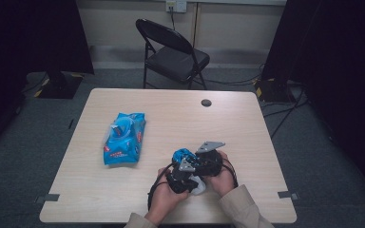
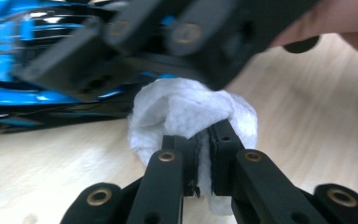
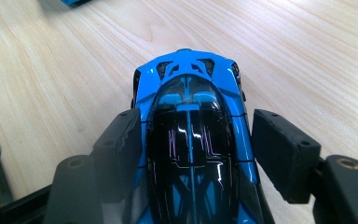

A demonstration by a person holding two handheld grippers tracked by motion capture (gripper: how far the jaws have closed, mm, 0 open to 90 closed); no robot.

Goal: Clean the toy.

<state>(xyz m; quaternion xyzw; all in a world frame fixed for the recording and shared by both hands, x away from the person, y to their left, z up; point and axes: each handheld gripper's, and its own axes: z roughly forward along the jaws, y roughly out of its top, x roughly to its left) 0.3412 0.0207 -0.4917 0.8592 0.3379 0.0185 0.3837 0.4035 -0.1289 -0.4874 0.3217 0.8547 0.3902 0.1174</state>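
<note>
A blue toy car (image 3: 191,93) with a black glossy roof sits between the jaws of my right gripper (image 3: 196,116), whose pads press on its sides. In the high view the toy car (image 1: 183,155) is held just above the table's near edge. My left gripper (image 2: 203,135) is shut on a crumpled white wipe (image 2: 186,109), which touches the car's blue and black body (image 2: 23,88) right under the right gripper's jaws. From above, the wipe (image 1: 198,186) shows beneath both hands, with the left gripper (image 1: 193,182) beside the right gripper (image 1: 190,159).
A blue pack of wet wipes (image 1: 123,138) lies on the wooden table (image 1: 171,118) to the left of the hands. A dark round grommet (image 1: 206,102) sits near the far edge. A black folding chair (image 1: 173,52) stands behind the table.
</note>
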